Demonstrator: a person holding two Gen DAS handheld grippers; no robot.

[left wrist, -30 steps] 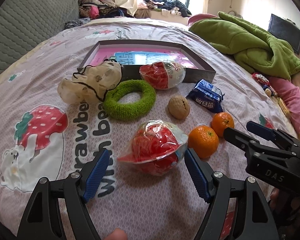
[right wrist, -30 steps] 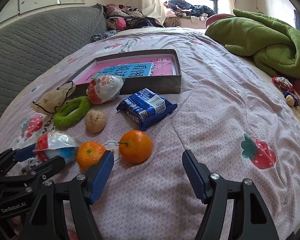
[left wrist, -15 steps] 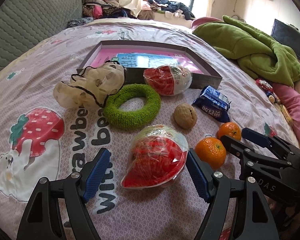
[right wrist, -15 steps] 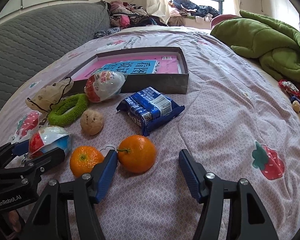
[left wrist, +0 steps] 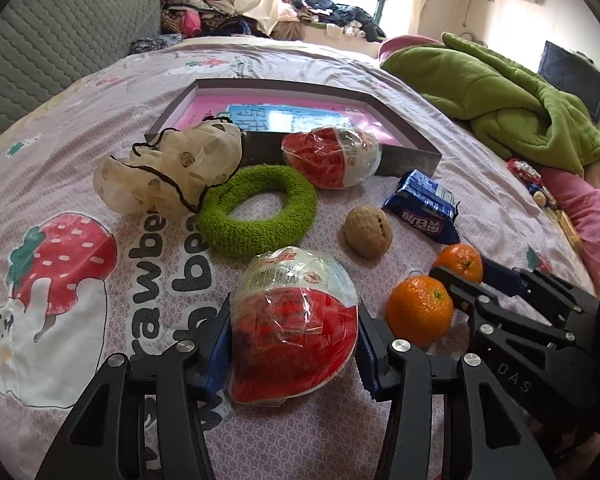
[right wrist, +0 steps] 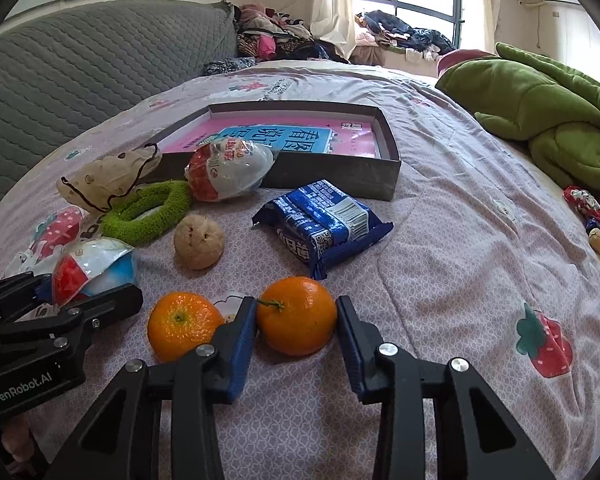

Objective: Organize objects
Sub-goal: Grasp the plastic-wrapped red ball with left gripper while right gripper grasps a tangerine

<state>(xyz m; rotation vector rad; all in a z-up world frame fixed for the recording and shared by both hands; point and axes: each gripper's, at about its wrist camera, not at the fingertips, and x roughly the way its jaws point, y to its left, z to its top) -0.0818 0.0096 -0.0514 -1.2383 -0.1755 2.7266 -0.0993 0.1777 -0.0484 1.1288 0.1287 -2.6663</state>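
A wrapped red-and-white toy egg (left wrist: 294,322) and two oranges (right wrist: 297,315) (right wrist: 183,326) lie on the bedspread (right wrist: 452,240).

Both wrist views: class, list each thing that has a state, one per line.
Left gripper: closing round the near wrapped red-and-white egg.
Right gripper: closing round the right orange.
Shallow grey cardboard box: open, pink printed sheet inside.
Blue snack packet: sealed, lying flat.

Glossy crinkled plastic egg wrapper (left wrist: 296,320), fuzzy green cloth ring (left wrist: 256,216)
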